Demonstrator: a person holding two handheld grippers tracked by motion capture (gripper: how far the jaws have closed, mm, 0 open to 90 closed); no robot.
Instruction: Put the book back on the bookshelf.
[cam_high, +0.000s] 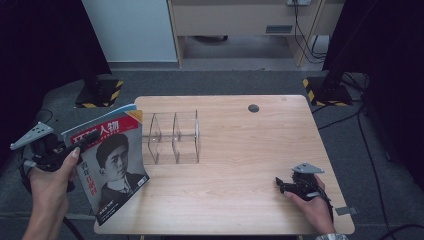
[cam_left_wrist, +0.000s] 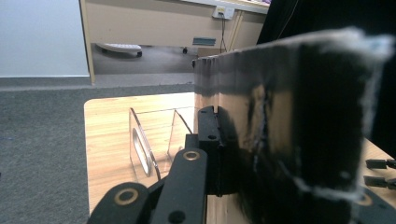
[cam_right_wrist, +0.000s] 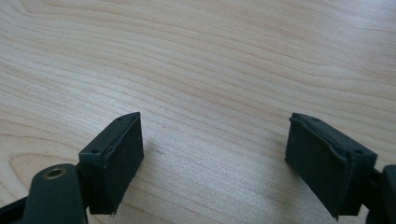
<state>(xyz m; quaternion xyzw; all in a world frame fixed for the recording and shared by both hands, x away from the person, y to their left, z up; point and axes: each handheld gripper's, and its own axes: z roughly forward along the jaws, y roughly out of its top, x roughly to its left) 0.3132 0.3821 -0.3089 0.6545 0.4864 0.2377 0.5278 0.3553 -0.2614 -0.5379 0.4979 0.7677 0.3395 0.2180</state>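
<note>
From above, a pale wooden table stands on grey carpet. At its nine o'clock edge the person's left hand lifts a magazine, red-headed, with a portrait cover, held tilted up off the wood so that its lower corner hangs past the table's front left. The left gripper bites the magazine's top left edge with its jaws closed tight on the pages; that pinch seems meant to carry it as one stiff sheet. Just beside the magazine, toward the table's middle, stands a clear acrylic rack with upright dividers, and the slots look like the place the magazine is bound for. At about four o'clock the right hand rests on the table with the right gripper pointing toward the centre, well apart from the magazine and seemingly idle.

The left gripper view looks along the closed jaws. The magazine rises edge-on as a dark, blurred slab at right, clamped against a black pad. Beyond it at ten o'clock the rack stands near, on the table.

In the right gripper view the two black pads stand wide apart over bare wood grain, with nothing between them, ready to help if needed.
</note>
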